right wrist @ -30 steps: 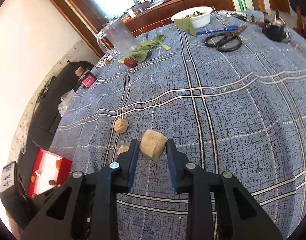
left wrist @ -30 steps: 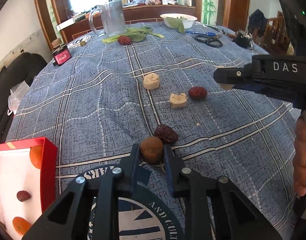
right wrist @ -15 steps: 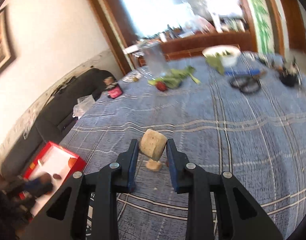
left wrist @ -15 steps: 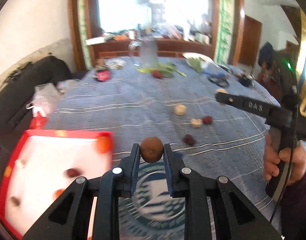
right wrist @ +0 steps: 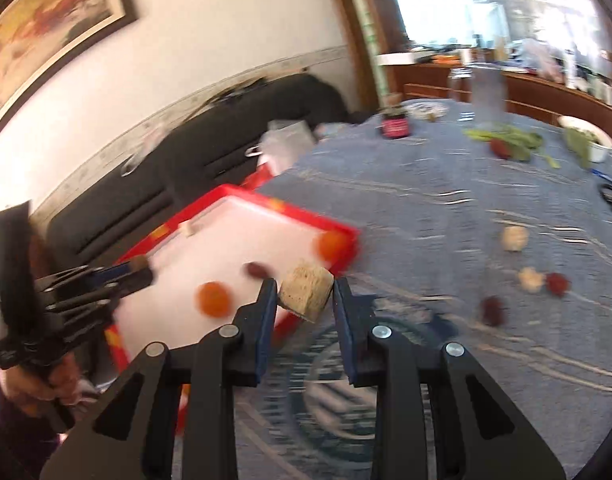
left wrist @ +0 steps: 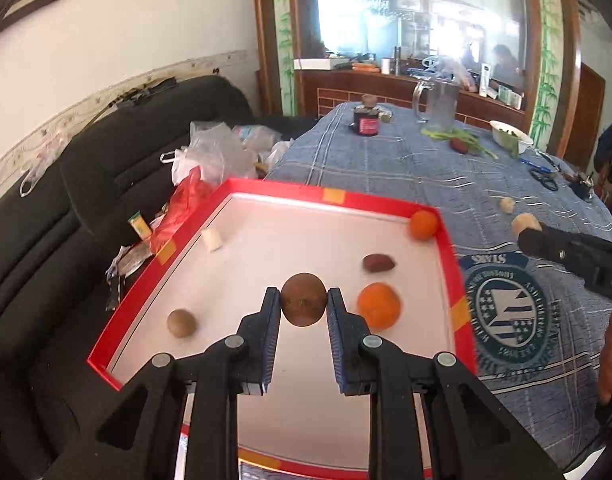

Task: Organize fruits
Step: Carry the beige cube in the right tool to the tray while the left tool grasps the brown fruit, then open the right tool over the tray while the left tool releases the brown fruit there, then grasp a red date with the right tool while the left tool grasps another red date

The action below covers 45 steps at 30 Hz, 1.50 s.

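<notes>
Your left gripper (left wrist: 304, 306) clamps a brown fruit (left wrist: 303, 304) over the red tray (left wrist: 449, 248), right gripper (right wrist: 302, 294) clamps a pale chunk (right wrist: 306, 295) beside it; five pieces lie inside, several remain beyond it

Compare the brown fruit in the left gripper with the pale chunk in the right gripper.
Shape: the brown fruit is round and smooth; the pale chunk is blocky with flat, rough faces.
Colour: the fruit is dark brown, the chunk creamy beige.
Position: the fruit hangs over the red tray's white floor; the chunk sits by the tray's corner, nearer the tablecloth.
Shared: each is clamped between the fingers of its gripper, left and right.
</notes>
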{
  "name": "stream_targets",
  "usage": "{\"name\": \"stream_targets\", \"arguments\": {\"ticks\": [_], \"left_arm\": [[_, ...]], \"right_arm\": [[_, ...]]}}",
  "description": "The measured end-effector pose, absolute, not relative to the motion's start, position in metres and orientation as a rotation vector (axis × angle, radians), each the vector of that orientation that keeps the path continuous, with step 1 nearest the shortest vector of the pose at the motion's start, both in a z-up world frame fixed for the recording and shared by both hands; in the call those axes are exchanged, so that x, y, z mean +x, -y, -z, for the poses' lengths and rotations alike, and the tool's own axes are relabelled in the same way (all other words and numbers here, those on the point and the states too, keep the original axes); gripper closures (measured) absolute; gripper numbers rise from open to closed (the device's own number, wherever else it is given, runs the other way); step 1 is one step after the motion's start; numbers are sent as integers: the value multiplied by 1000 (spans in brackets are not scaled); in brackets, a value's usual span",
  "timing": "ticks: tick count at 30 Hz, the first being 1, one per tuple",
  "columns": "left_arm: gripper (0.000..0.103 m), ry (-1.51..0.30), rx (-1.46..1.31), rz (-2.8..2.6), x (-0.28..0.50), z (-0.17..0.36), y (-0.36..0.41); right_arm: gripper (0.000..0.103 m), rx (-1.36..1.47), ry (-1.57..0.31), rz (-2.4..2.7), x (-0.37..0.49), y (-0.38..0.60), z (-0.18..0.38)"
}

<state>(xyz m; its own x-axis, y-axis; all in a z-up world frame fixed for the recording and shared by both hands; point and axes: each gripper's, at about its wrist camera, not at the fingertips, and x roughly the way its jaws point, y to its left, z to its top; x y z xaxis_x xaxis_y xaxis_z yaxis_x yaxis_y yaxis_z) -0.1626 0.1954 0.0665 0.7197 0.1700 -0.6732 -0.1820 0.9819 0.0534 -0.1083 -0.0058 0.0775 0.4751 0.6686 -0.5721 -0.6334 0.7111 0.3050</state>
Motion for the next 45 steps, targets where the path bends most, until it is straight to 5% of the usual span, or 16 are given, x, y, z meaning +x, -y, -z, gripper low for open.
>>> {"name": "stream_targets", "arguments": {"ticks": [30, 34, 45], "left_arm": [[80, -827, 17, -202, -164, -31, -206], [62, -825, 14, -227, -165, -34, -208], [47, -758, 84, -151, -152, -65, -162]], "right_arm": [[68, -57, -914, -784, -81, -78, -34], [62, 9, -882, -789, -78, -62, -45], [62, 150, -813, -620, -39, 45, -67]]}}
